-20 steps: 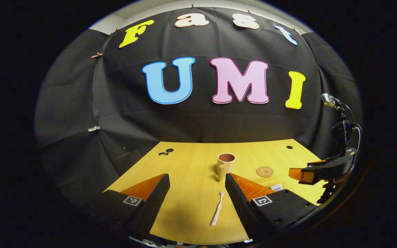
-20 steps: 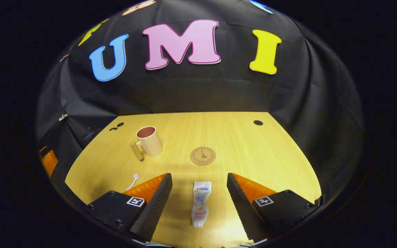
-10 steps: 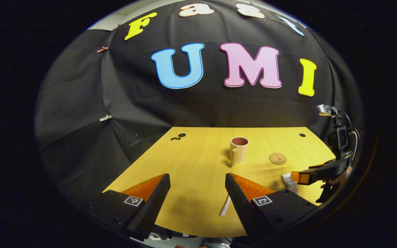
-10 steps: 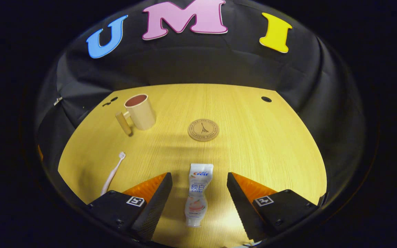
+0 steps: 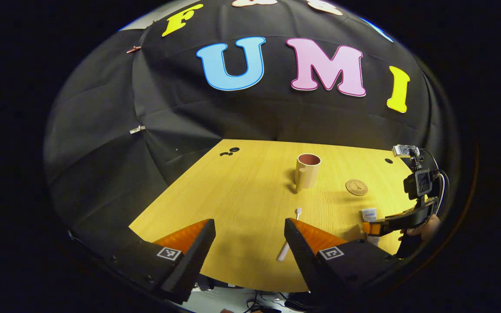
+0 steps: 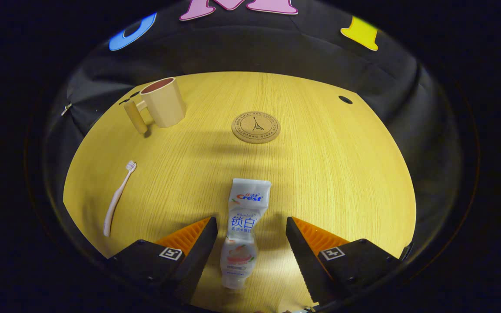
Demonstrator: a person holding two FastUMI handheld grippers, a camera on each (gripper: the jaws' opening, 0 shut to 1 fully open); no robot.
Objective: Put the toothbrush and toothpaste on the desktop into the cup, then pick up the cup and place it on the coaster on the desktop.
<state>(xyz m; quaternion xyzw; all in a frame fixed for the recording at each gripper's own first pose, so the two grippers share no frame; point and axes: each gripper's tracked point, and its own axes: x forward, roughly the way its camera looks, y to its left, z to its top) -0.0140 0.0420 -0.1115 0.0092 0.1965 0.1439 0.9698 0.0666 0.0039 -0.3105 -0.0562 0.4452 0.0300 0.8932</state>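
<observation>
Yellow wood-grain desktop (image 6: 341,174) carries every item, and nothing is in the cup yet. Nearest in the right gripper view, the right gripper (image 6: 250,226) is spread wide, its fingers either side of the white squeezable toothpaste tube (image 6: 242,226) lying flat, not pressing it. In the left gripper view, the left gripper (image 5: 249,228) is also spread and empty, with the pale pink plastic toothbrush (image 5: 290,234) lying just beside its right finger. Farther off stand the beige handled cup (image 6: 160,103), upright, and the round cork coaster (image 6: 256,127), bare. Both pickups, both drops and the cup's move to the coaster are left.
</observation>
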